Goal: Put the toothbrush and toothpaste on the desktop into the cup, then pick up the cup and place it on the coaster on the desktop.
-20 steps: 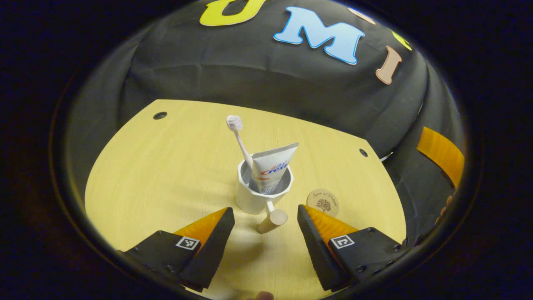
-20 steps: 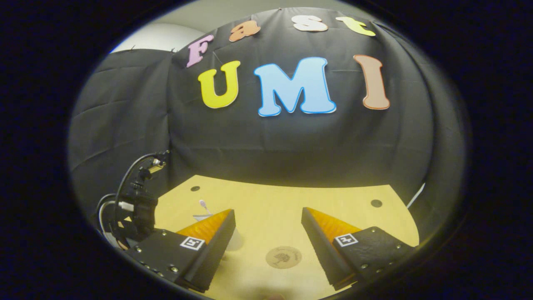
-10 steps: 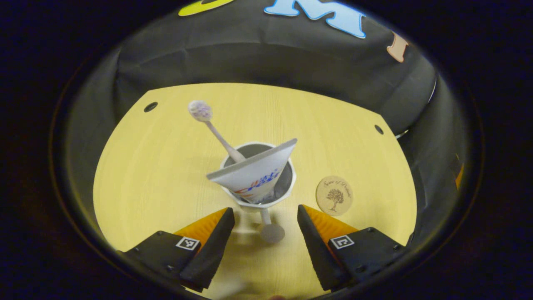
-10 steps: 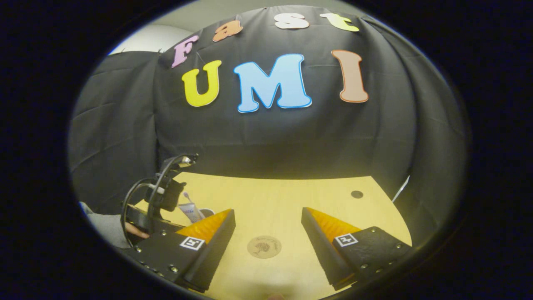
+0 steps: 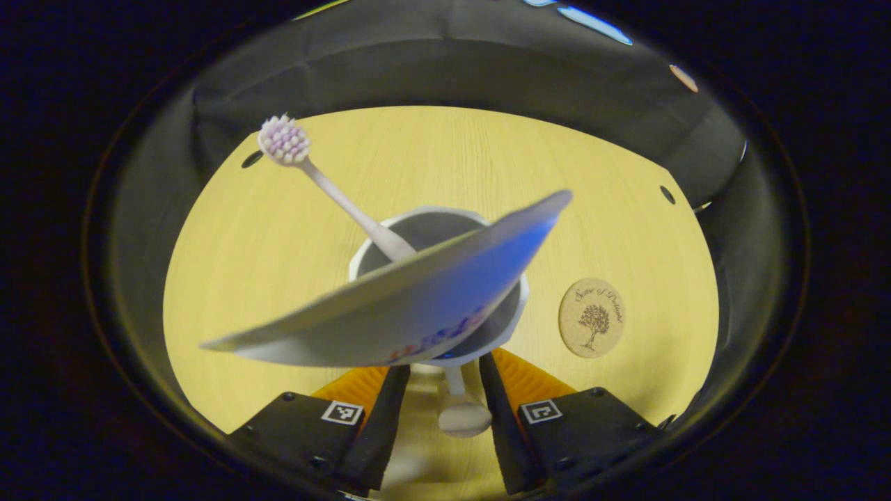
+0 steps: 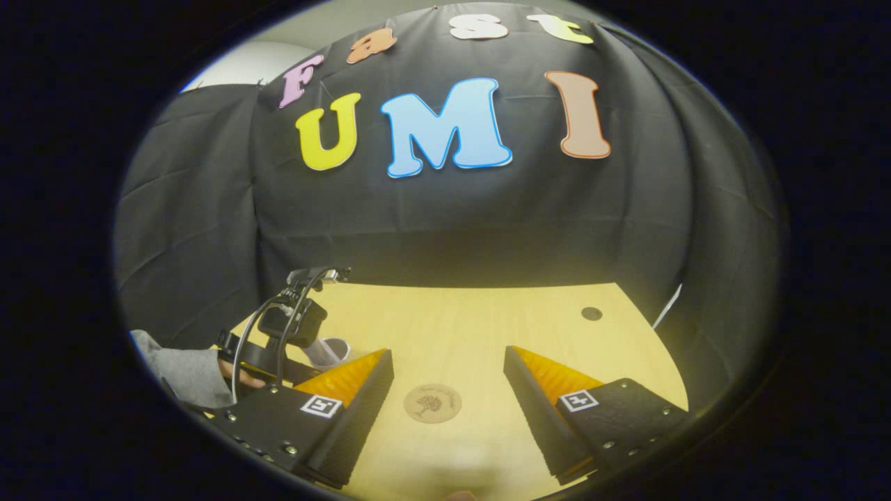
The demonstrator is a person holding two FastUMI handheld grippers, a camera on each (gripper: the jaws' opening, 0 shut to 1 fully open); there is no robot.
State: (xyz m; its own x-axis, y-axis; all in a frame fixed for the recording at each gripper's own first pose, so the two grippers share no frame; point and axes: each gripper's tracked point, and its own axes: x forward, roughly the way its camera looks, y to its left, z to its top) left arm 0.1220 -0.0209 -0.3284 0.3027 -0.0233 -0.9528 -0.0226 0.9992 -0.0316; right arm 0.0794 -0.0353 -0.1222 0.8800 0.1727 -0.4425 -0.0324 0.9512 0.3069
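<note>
With the left hand-held gripper (image 5: 437, 390) nearly closed around the handle (image 5: 459, 407) of the cup (image 5: 518, 309), which holds toothbrush (image 5: 327, 191) and toothpaste (image 5: 411, 306), clamp firmly, then lift level toward the nearby coaster (image 5: 592, 318); the right hand-held gripper (image 6: 449, 379) stands open, empty.

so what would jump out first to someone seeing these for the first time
In the left gripper view, the toothpaste tube looms close to the lens, standing in the white cup beside the toothbrush, whose head leans up and left. The left gripper has its fingers on either side of the cup's handle. The round coaster lies bare just right of the cup.
</note>
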